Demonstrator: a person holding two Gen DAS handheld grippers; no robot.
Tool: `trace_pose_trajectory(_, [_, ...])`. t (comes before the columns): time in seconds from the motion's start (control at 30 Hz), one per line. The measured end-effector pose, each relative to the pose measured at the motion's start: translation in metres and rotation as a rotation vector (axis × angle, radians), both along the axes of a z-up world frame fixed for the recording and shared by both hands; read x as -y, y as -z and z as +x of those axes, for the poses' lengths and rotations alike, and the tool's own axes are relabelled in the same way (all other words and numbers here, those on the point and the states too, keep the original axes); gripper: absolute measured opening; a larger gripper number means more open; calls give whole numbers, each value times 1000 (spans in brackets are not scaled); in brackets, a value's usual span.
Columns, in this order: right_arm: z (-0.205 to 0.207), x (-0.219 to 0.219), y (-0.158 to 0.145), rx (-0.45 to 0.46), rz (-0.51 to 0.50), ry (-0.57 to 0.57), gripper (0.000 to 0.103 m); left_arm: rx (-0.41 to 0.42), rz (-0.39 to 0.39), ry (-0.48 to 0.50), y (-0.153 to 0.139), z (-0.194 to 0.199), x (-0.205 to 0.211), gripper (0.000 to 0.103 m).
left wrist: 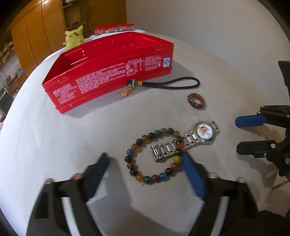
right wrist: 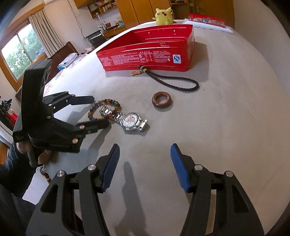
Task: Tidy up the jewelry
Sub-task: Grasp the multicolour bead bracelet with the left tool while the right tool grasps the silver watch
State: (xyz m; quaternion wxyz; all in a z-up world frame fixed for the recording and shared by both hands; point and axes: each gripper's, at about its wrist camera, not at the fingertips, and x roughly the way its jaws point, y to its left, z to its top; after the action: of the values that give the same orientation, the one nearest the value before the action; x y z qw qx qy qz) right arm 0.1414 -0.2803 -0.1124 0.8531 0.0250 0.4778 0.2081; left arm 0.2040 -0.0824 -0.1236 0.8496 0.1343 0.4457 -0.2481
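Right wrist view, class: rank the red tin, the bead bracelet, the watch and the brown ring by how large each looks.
1. red tin
2. watch and bead bracelet: too alike to rank, and they overlap
3. brown ring

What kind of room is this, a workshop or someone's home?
Most likely a home, probably a bedroom. A bed with a flowered cover stands by a curtained window, wooden wardrobes line the wall, and a yellow plush toy sits at the far edge of the grey table.
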Motion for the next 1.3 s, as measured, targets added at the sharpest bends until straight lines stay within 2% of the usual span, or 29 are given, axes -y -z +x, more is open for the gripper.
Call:
trace_pose_trajectory(0.03, [1,0,0,0,0,1,58,0,-3,6,-2,-1,-1,44])
trace_pose_trajectory(0.1, [2,0,1,-2,-2,0,58,-11,-3,1,-4,0,-6,8])
trace_pose_trajectory(0.37, [9,-11,1,7,-26,-33,60,-6,4,-71,-5,-4,-35,7])
trace_pose_trajectory(0.53, [20,-29,5,23,-69,-83,60,-15,-19,-138,-6,2,-55,7])
trace_pose_trajectory(0.7, [33,-47,8,52,-122,-124,59,-10,-28,-151,-6,2,-58,7])
trace_pose_trajectory(0.8, [36,-53,11,77,-161,-138,56,-17,-46,-155,-6,3,-60,7])
trace_pose_trajectory(0.87, [35,-57,12,99,-196,-144,41,-18,-51,-158,-6,4,-60,7])
trace_pose_trajectory(0.9, [35,-58,12,105,-201,-152,38,-17,-53,-161,-6,4,-60,7])
trace_pose_trajectory(1.03, [32,-58,10,108,-211,-151,36,-19,-67,-168,-8,2,-63,7])
trace_pose_trajectory(1.1, [29,-56,7,107,-196,-146,32,-15,-72,-174,-10,1,-65,7])
trace_pose_trajectory(1.3, [21,-49,-6,103,-147,-126,31,7,-76,-179,-20,-6,-67,7])
